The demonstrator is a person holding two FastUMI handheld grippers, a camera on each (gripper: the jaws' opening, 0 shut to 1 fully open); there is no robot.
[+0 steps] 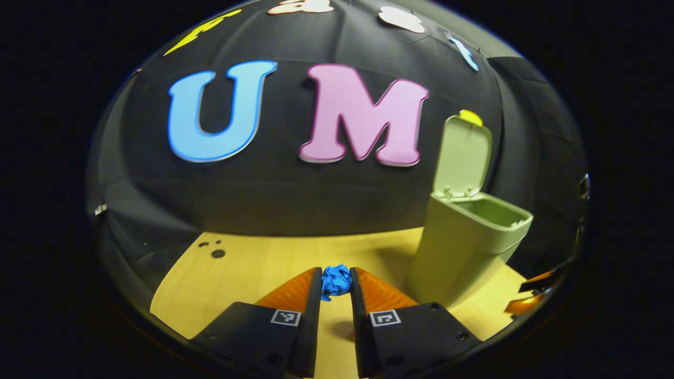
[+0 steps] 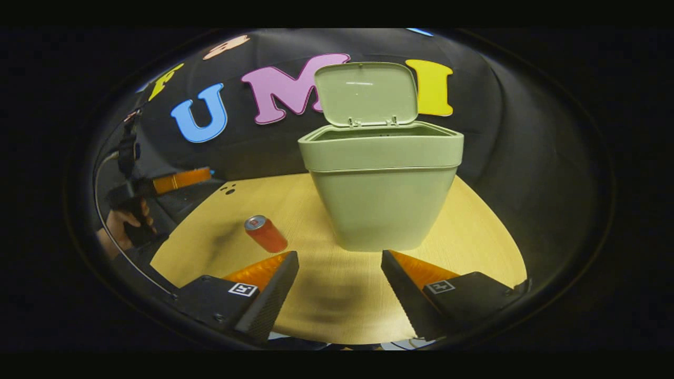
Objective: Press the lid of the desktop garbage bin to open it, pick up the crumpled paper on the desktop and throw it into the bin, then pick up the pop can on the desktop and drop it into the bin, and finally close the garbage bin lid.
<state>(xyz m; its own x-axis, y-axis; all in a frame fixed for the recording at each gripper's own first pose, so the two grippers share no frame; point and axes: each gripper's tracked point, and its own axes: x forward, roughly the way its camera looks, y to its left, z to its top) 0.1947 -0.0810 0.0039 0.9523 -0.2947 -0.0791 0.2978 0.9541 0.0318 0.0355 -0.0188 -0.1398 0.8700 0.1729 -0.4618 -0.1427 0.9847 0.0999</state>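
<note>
We have the paper [image 1: 336, 280] pinched between the left gripper [image 1: 336, 284] fingers, lifted above the desk [image 1: 253, 263]; it is light and soft, so a gentle squeeze should do. Our right gripper [image 2: 339, 273] hangs spread and empty near the front edge. Beyond it lies the can [image 2: 266, 233], probably light and slippery, best gripped across its body. Farther back, the bin [image 2: 380, 173] stands with its lid [image 2: 367, 93] up.
</note>
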